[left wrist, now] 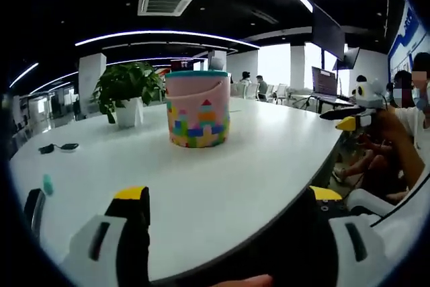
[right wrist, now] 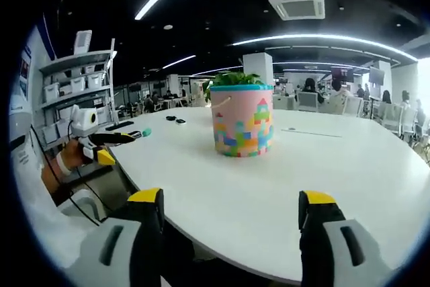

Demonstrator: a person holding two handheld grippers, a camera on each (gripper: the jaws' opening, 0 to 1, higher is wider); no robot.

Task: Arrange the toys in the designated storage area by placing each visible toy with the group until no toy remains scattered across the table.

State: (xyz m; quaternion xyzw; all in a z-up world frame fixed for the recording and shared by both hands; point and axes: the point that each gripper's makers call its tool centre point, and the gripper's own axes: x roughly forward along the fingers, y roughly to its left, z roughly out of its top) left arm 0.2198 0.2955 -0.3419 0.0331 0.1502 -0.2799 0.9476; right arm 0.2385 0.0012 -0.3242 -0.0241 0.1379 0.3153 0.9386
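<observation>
Pink round fabric storage bucket with teal rim and coloured block print point(left wrist: 197, 109) sits upright mid-way across the white oval table point(left wrist: 269, 159), potted green plant in white pot point(left wrist: 127, 95) behind it. Left gripper point(left wrist: 228, 199) at the table's near edge, yellow-tipped jaws spread wide, nothing between them. Right gripper point(right wrist: 232, 208) same: jaws wide apart, empty, bucket straight ahead. Small teal toy point(left wrist: 48, 183) lies on the table off to the left, well apart from the bucket.
</observation>
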